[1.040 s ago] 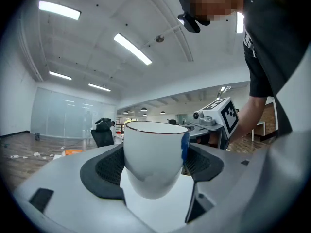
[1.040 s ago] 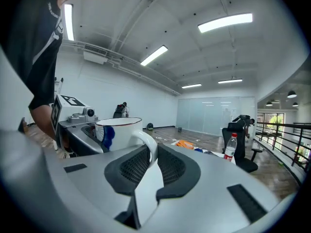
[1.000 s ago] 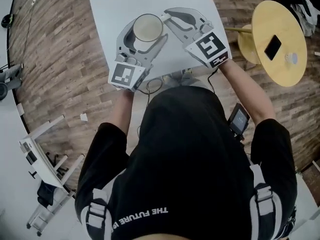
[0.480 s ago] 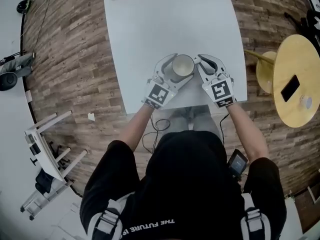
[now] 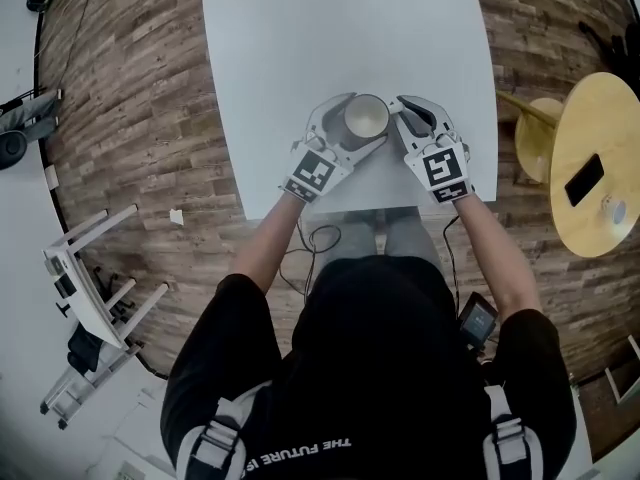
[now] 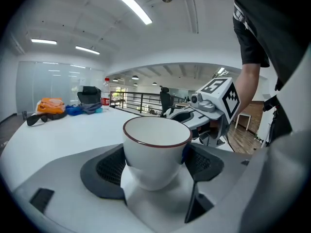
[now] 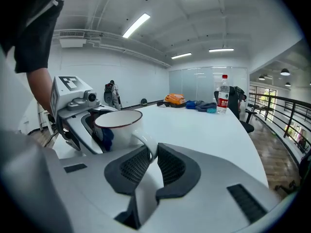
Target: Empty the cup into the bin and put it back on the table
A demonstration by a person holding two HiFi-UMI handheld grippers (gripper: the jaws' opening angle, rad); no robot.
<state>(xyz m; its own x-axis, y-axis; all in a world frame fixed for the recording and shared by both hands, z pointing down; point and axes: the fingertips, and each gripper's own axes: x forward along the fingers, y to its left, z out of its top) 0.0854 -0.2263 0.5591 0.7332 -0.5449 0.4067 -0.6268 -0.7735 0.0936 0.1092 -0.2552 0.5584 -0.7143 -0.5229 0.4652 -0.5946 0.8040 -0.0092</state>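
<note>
White mug (image 5: 366, 118), red-rimmed, upright: left gripper (image 6: 154, 153) jaws clasp its body, right gripper (image 7: 153, 153) jaws pinch its handle (image 7: 145, 142).

Stock on view, counted by kind
Cup (image 5: 366, 118): 1. Grippers: 2, the left gripper (image 5: 347, 133) and the right gripper (image 5: 400, 118). White table (image 5: 300, 48): 1. Round wooden table (image 5: 600, 118): 1. Phone (image 5: 583, 179): 1. Bottle (image 7: 223, 101): 1. Person: 1.
</note>
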